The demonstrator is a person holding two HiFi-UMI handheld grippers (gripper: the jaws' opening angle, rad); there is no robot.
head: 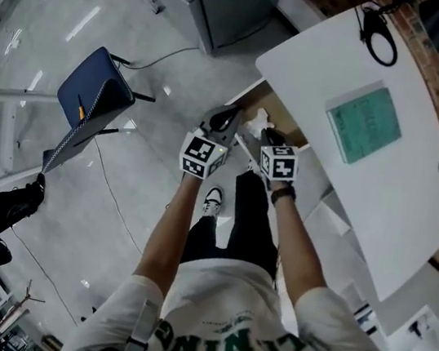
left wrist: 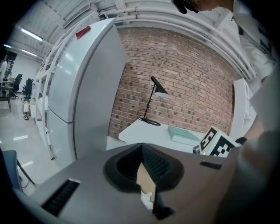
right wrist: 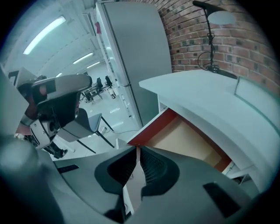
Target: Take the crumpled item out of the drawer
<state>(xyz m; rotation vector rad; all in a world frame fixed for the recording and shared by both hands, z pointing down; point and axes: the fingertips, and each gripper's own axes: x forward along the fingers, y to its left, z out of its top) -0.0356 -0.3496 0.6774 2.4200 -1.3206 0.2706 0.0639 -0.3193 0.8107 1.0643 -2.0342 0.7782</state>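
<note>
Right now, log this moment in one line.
drawer open | crumpled item in drawer | left gripper shut | right gripper shut

The bench (head: 381,196) has a smooth, matt white top. The drawer (right wrist: 188,140) is pale wood inside with a red-painted edge. The wall (left wrist: 188,74) is rough brick. The floor (head: 143,34) is glossy grey. The crumpled item (head: 257,121) looks like white paper.
</note>
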